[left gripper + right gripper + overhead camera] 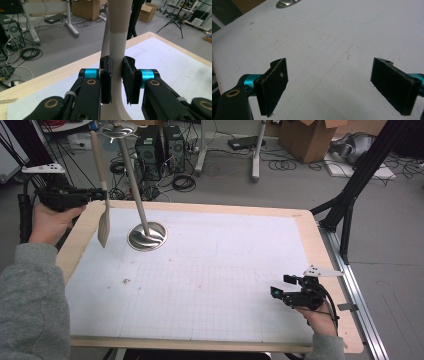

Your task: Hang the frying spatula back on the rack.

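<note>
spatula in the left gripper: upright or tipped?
Upright, roughly. The spatula hangs blade-down over the table edge, handle rising past the left gripper, whose jaws clamp its neck.

My left gripper (97, 195) held level, jaws clamped tight, pads pressing from both sides on a handle upright between them. My right gripper (280, 289) low, pointing left, jaws spread wide, nothing between the pads.

Metal stand (146, 236) blocks the far-left — table (240, 285) elsewhere open.
</note>
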{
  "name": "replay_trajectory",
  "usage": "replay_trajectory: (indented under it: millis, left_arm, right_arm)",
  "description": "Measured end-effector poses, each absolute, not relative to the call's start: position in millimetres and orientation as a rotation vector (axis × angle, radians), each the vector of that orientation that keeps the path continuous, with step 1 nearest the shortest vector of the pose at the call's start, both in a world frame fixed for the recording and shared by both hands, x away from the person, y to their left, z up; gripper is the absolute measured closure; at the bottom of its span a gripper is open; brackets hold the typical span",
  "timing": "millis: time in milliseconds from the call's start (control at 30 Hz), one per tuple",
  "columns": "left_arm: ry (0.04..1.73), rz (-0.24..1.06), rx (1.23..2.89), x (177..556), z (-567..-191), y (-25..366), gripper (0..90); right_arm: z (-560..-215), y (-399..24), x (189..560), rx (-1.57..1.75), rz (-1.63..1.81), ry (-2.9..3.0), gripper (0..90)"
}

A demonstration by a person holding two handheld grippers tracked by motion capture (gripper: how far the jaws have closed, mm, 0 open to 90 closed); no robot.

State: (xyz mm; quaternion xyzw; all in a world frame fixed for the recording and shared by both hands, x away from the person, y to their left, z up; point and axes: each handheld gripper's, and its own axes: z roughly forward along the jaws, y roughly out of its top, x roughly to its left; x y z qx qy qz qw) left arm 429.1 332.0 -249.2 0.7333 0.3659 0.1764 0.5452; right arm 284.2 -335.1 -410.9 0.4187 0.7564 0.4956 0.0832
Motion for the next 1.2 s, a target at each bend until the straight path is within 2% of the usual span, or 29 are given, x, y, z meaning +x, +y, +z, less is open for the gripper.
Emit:
replay_trajectory:
  millis: [333,367,433,567,633,800,933,1133,1200]
  left_arm:
    - [0.87,0.48,1.759,427,-250,329,76.2]
    - [0.871,0.496,1.758,427,-250,328,73.6]
    - [0.869,0.516,1.759,425,-253,326,60.7]
    - [0.871,0.521,1.777,422,-260,323,40.5]
    - [0.865,0.525,1.769,419,-262,322,36.3]
    - [0.86,0.471,1.725,410,-265,326,19.0]
    - [0.866,0.449,1.697,397,-266,328,12.5]
    - [0.831,0.435,1.652,375,-268,329,11.4]
    - [0.808,0.38,1.607,368,-269,330,10.8]
  right_arm:
    - [-410,-336,283,1.248,1.484,2.257,13.4]
    - [-410,-336,283,1.241,1.482,2.256,13.5]
    - [-410,-336,283,1.236,1.483,2.252,13.5]
    - [-408,-336,282,1.238,1.49,2.249,13.5]
    - [-408,-335,282,1.236,1.487,2.254,13.5]
    - [-408,-334,283,1.228,1.491,2.254,13.5]
    - [-406,-332,284,1.216,1.5,2.252,13.5]
    - [-404,-328,285,1.205,1.508,2.262,13.5]
    - [-404,-327,285,1.202,1.507,2.269,13.5]
